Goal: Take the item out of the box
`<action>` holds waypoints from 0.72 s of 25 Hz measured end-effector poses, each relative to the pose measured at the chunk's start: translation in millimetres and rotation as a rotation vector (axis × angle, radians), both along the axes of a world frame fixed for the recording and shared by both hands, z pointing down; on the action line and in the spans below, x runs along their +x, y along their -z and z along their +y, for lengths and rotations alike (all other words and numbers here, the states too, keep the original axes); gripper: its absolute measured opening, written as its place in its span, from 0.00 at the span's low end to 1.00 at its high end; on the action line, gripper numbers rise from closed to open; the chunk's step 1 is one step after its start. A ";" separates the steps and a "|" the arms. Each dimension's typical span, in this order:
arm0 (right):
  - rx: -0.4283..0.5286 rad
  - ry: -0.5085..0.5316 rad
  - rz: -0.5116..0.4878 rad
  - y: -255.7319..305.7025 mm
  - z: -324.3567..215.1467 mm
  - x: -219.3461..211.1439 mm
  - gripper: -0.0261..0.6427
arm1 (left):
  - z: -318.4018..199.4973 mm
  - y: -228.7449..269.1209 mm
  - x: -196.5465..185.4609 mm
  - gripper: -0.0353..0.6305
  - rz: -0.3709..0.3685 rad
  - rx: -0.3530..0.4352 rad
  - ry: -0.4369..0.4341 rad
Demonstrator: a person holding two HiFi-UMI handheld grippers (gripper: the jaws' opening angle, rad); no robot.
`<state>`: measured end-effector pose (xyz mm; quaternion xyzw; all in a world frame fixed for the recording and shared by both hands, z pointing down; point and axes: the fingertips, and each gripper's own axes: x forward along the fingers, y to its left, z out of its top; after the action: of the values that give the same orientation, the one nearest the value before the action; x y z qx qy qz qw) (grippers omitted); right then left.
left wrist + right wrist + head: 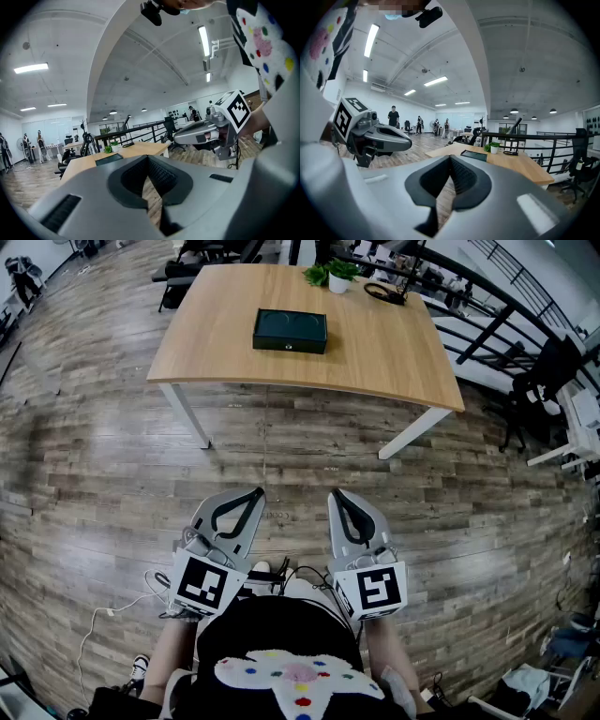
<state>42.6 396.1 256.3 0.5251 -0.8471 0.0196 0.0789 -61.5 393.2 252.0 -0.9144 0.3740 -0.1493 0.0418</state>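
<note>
Standing well back from the table [394, 352], with none of the task begun. Noted a white cable [103, 620] loose on the floor at far left, near the feet; risked a snag or a trip on stepping forward without looking down. Held the left gripper [251, 493] shut tight on nothing, pointed a little below level toward the table. Would have needed to open it before reaching in; arriving shut risked shoving the box [290, 331] across the top rather than holding it. Found that box, dark green, lying flat near the table's middle with its lid down, well apart from both grippers and clear of the edges. Could not see the item inside, nor read the small pale clasp on the front for sure; risked prying at the wrong side. Risked also lifting the whole box by its lid and dropping it, if not pinned by one gripper during opening by the other. Held the right gripper [336, 495] likewise closed and empty, just beside the left. Spotted a potted plant [337, 276] and a black coil [384, 292] at the far edge, right of the box; risked tipping the pot with a wide swing of the raised lid or of the right gripper. Risked, too, a bump against the slanted white leg [412, 432] on a hasty approach from the right.
</note>
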 end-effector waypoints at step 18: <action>0.005 0.019 -0.053 0.6 2.7 25.1 0.05 | 7.7 -1.7 19.4 0.06 0.001 0.000 0.052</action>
<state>67.6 398.8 255.6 0.5168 -0.8538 0.0306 0.0554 -42.1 400.9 253.7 -0.9045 0.3975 -0.1496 0.0379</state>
